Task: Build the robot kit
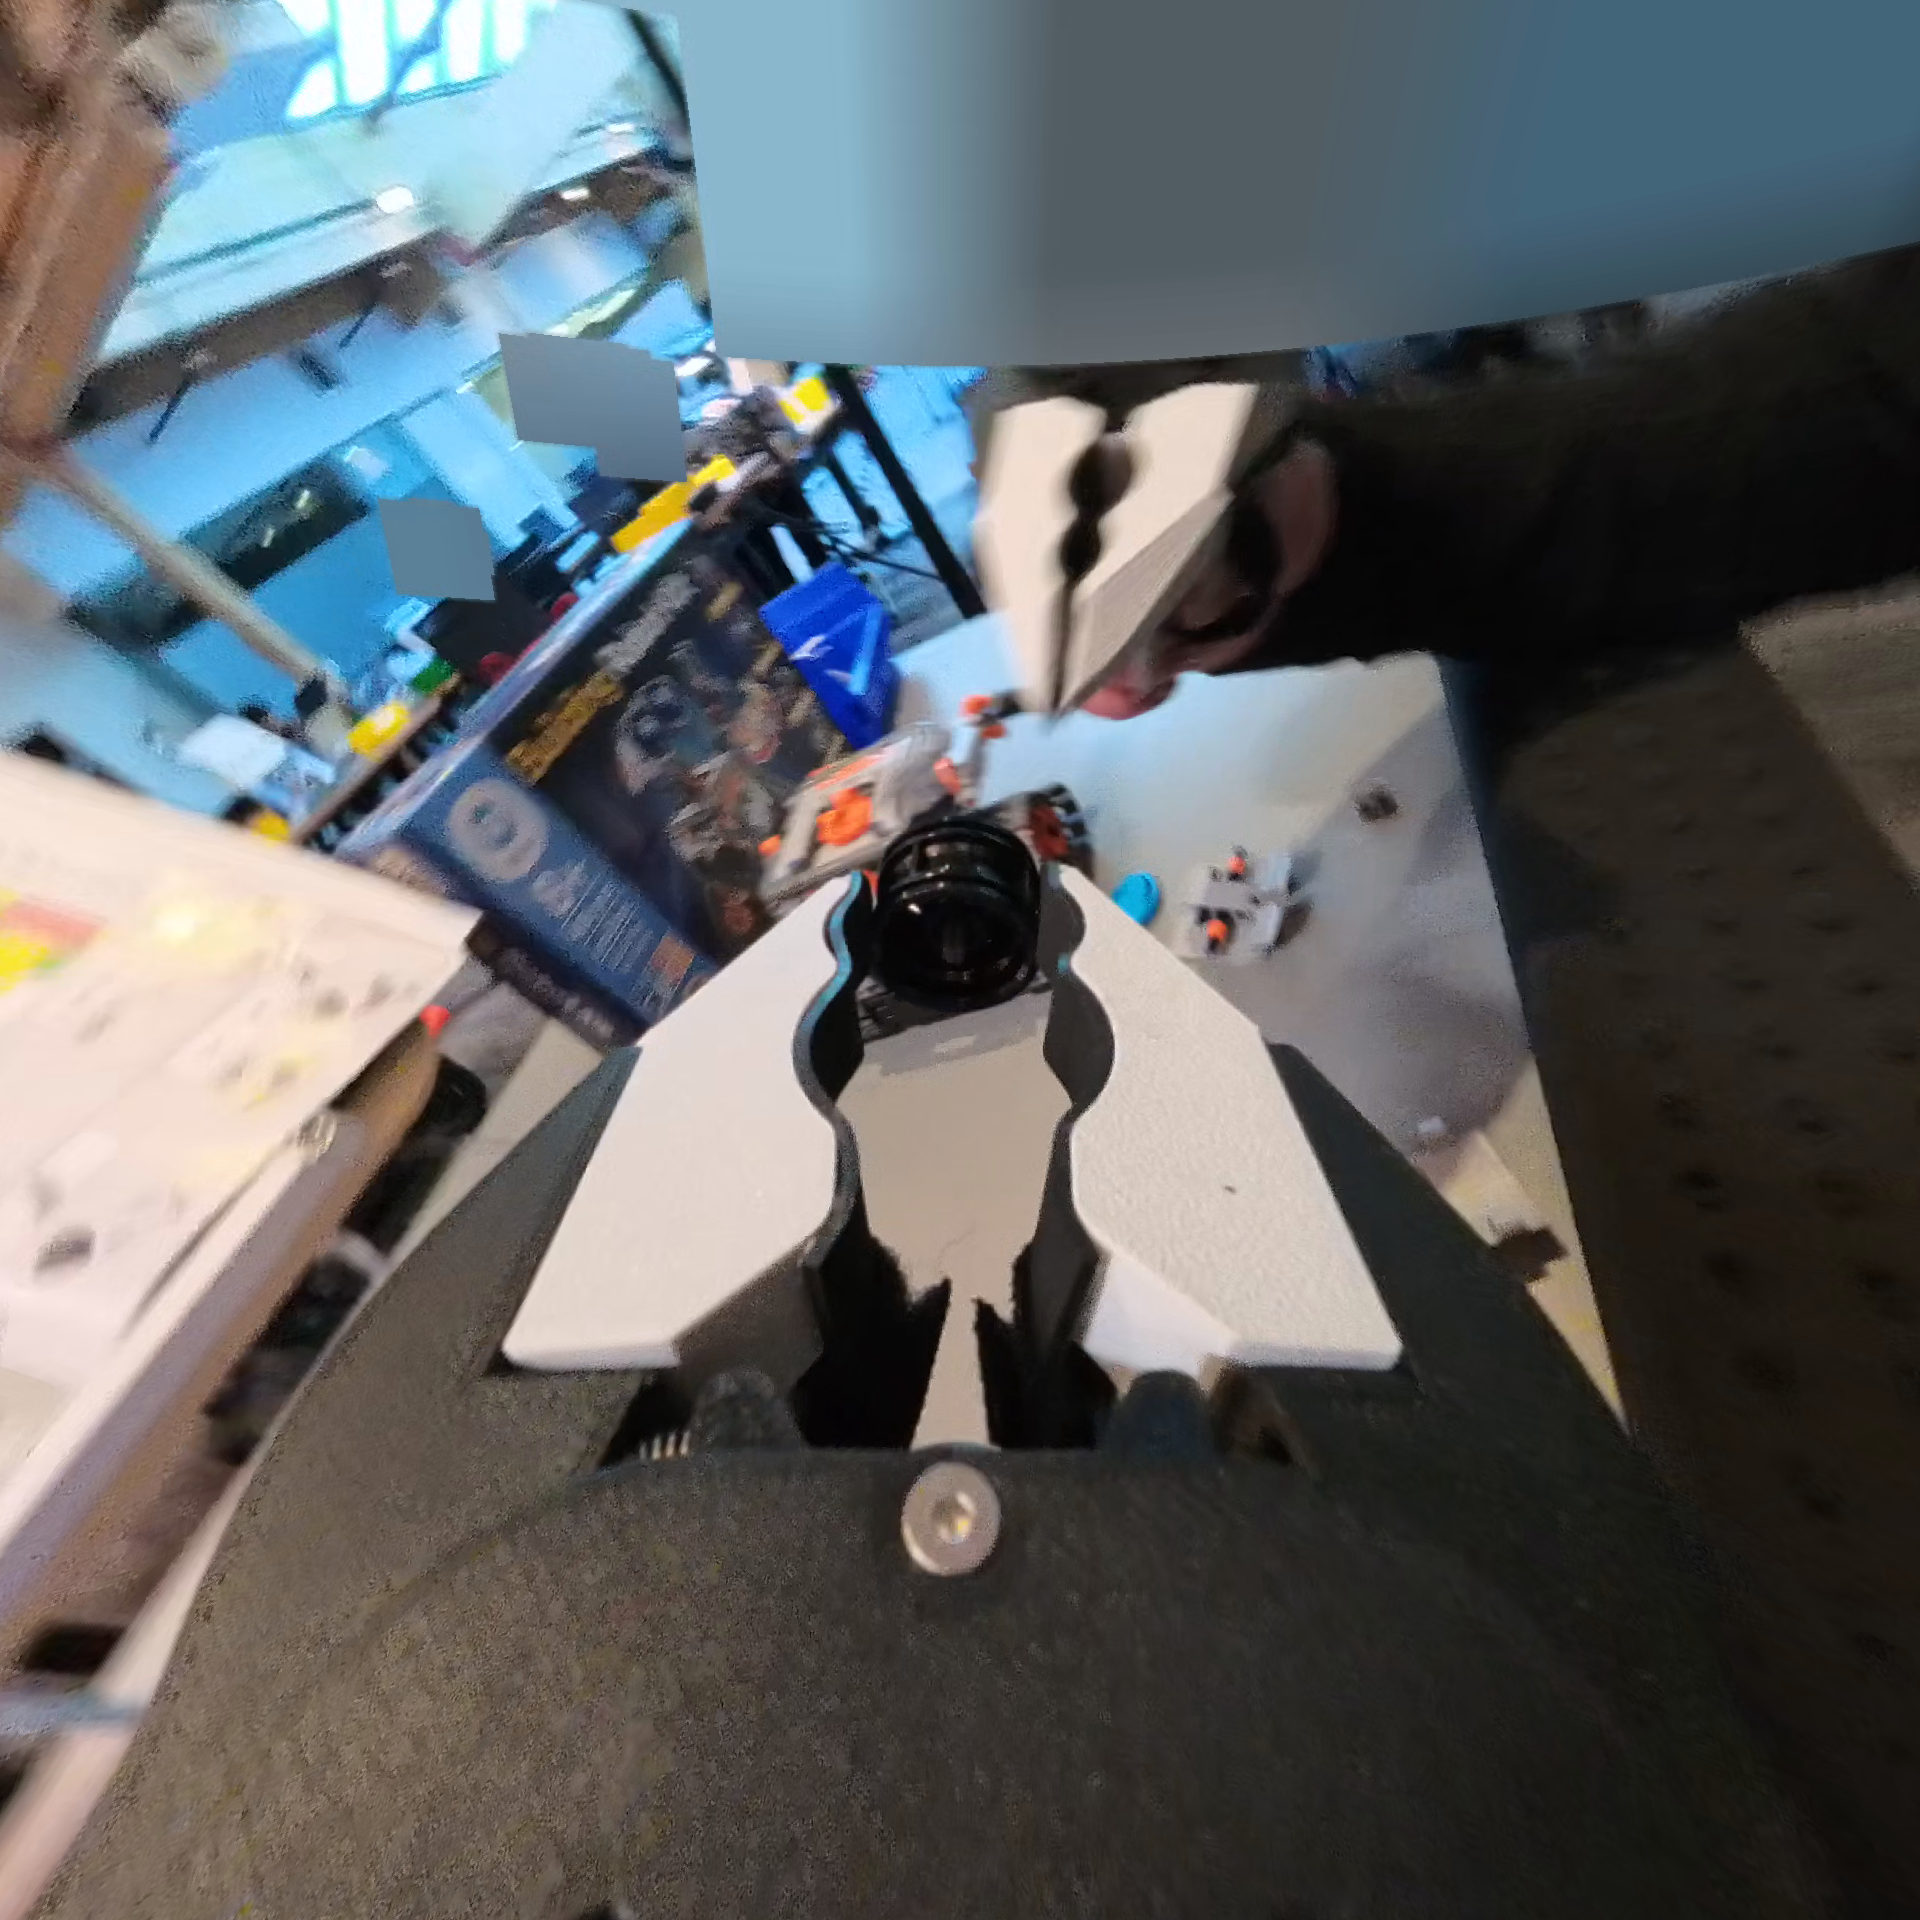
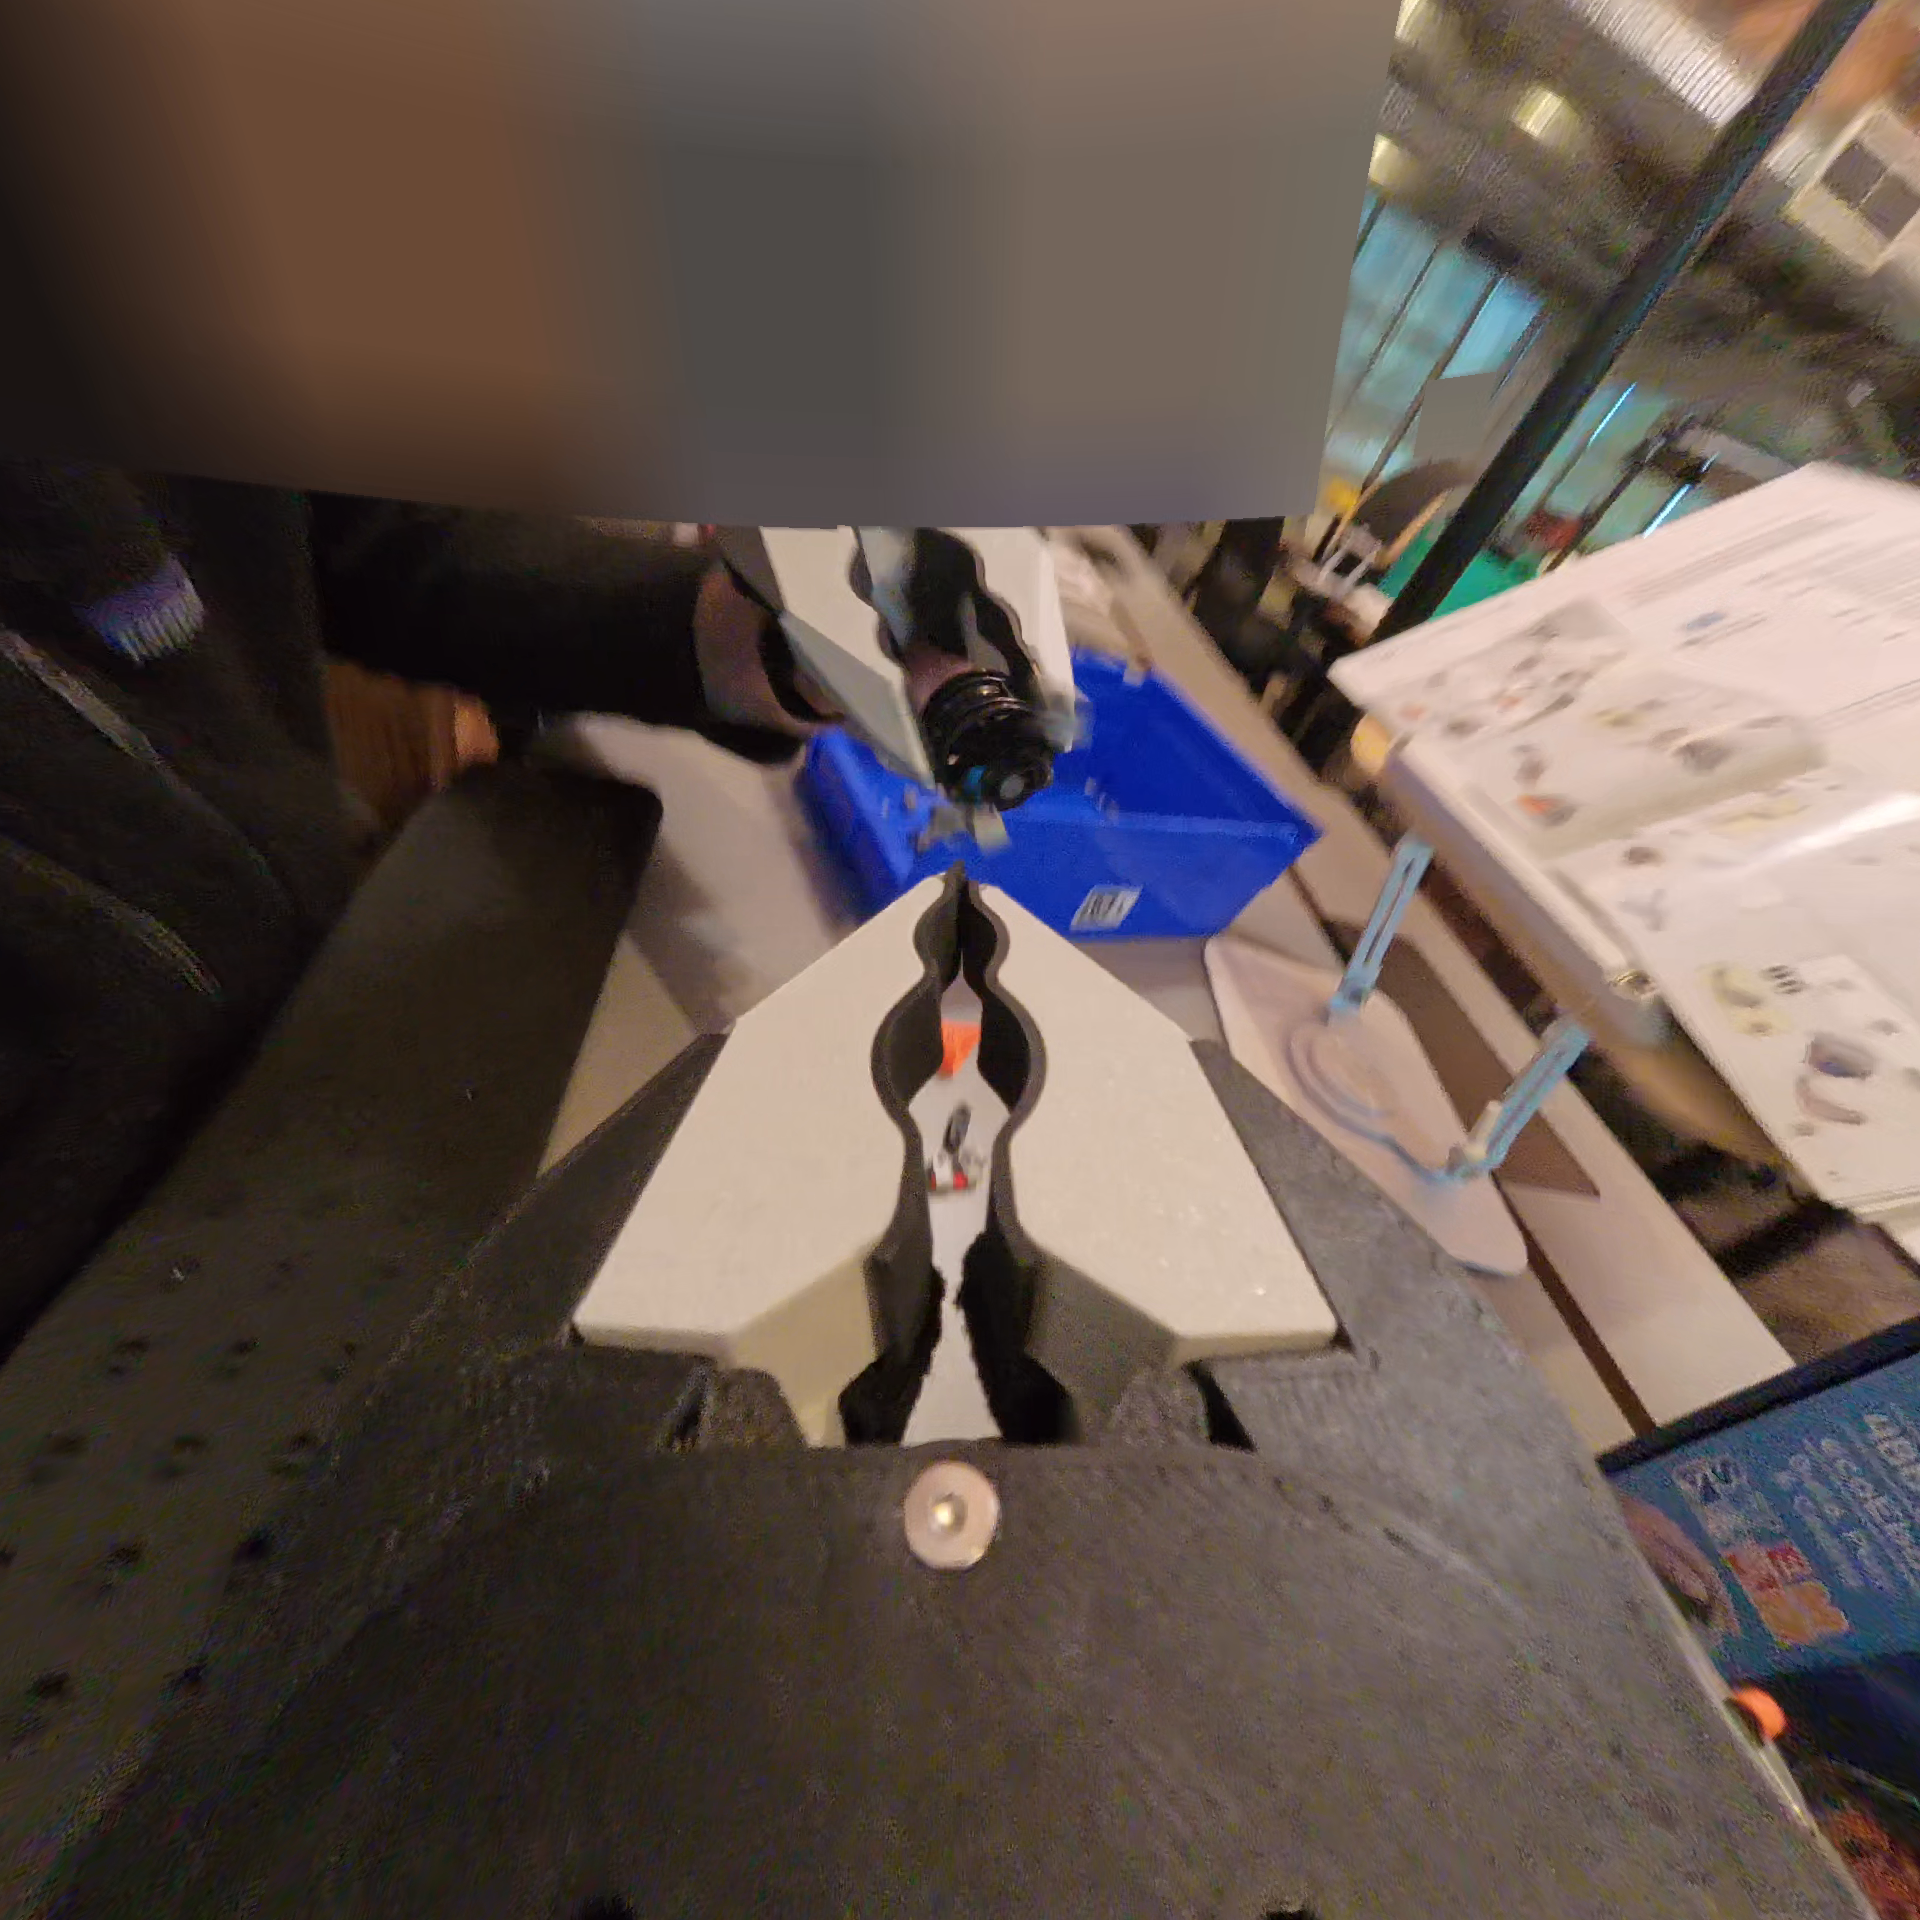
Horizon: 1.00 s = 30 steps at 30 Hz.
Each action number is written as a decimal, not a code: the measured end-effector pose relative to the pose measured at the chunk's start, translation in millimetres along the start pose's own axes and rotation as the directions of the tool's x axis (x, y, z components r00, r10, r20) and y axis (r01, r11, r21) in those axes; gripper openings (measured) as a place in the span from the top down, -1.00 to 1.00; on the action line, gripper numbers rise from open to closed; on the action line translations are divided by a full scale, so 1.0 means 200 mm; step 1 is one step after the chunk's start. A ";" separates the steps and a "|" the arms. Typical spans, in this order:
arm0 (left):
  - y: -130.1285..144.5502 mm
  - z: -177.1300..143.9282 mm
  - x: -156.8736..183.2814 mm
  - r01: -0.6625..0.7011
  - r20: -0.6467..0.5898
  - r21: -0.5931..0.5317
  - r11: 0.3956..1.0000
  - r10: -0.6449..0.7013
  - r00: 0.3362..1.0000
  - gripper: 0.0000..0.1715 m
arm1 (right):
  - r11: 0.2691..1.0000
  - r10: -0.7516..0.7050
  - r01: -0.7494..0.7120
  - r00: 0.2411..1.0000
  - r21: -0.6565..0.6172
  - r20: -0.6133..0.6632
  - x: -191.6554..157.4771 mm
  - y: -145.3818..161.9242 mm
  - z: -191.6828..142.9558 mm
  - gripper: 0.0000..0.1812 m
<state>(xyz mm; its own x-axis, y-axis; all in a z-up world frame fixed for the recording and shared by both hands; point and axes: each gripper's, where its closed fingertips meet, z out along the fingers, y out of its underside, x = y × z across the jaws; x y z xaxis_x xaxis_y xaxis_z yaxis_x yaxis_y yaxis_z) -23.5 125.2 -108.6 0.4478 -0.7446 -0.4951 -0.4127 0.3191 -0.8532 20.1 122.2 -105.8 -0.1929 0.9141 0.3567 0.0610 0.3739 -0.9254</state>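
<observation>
Left wrist view: at frame centre, the left tool (image 1: 956, 914) is clamped on a black coiled spring part (image 1: 956, 920) above the white bench (image 1: 1299, 748).

Right wrist view: the right tool (image 2: 958, 894), tips together and empty, points toward a blue plastic bin (image 2: 1143, 831) at centre, the spring part raised before it.

Two grippers (image 1: 956, 914) (image 2: 958, 896), one black spring part (image 1: 956, 920), one blue bin (image 2: 1122, 831), one printed box (image 1: 613, 821), one instruction sheet (image 2: 1714, 748), two brick assemblies (image 1: 873, 810) (image 1: 1242, 899)
</observation>
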 end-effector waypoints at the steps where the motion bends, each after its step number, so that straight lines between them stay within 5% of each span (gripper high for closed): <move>1: -0.02 -0.06 -0.07 0.107 -0.003 0.055 0.993 -0.107 0.994 0.67 | 0.999 0.008 -0.008 1.000 0.043 -0.003 0.02 -0.05 -0.04 1.00; 5: -0.01 0.01 0.06 0.085 -0.081 0.020 0.996 -0.083 0.993 0.66 | 0.996 0.030 -0.021 0.995 -0.092 0.096 -0.08 0.10 0.10 1.00; 10: -0.01 0.03 0.05 0.244 -0.136 0.086 0.966 -0.231 0.963 0.66 | 0.995 -0.041 0.037 0.998 -0.098 -0.045 -0.01 0.07 0.13 0.70; 16: 0.00 0.07 0.07 0.396 -0.243 0.087 0.914 -0.366 0.898 0.66 | 0.961 -0.249 0.230 0.962 -0.155 -0.112 -0.03 0.07 0.16 0.71; 23: -0.02 0.08 0.08 0.520 -0.344 0.082 0.850 -0.465 0.815 0.66 | 0.944 -0.309 0.281 0.936 -0.172 -0.170 0.00 0.05 0.15 0.80; 26: -0.02 0.08 0.08 0.551 -0.366 0.087 0.830 -0.488 0.793 0.66 | 0.975 -0.200 0.183 0.969 -0.122 -0.146 0.00 0.05 0.15 0.77; 30: -0.04 0.09 0.09 0.451 -0.337 0.140 0.881 -0.386 0.859 0.65 | 0.999 0.043 -0.044 0.998 -0.018 -0.038 -0.03 0.03 0.16 0.82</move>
<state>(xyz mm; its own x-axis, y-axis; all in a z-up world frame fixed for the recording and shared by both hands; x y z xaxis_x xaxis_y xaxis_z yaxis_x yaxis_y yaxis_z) 1.6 120.5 -113.7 0.2769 -0.9600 -0.0405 -0.0505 0.0275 -0.9983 -9.2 113.8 -117.1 -0.1527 0.9346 0.3213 0.0866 0.3365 -0.9377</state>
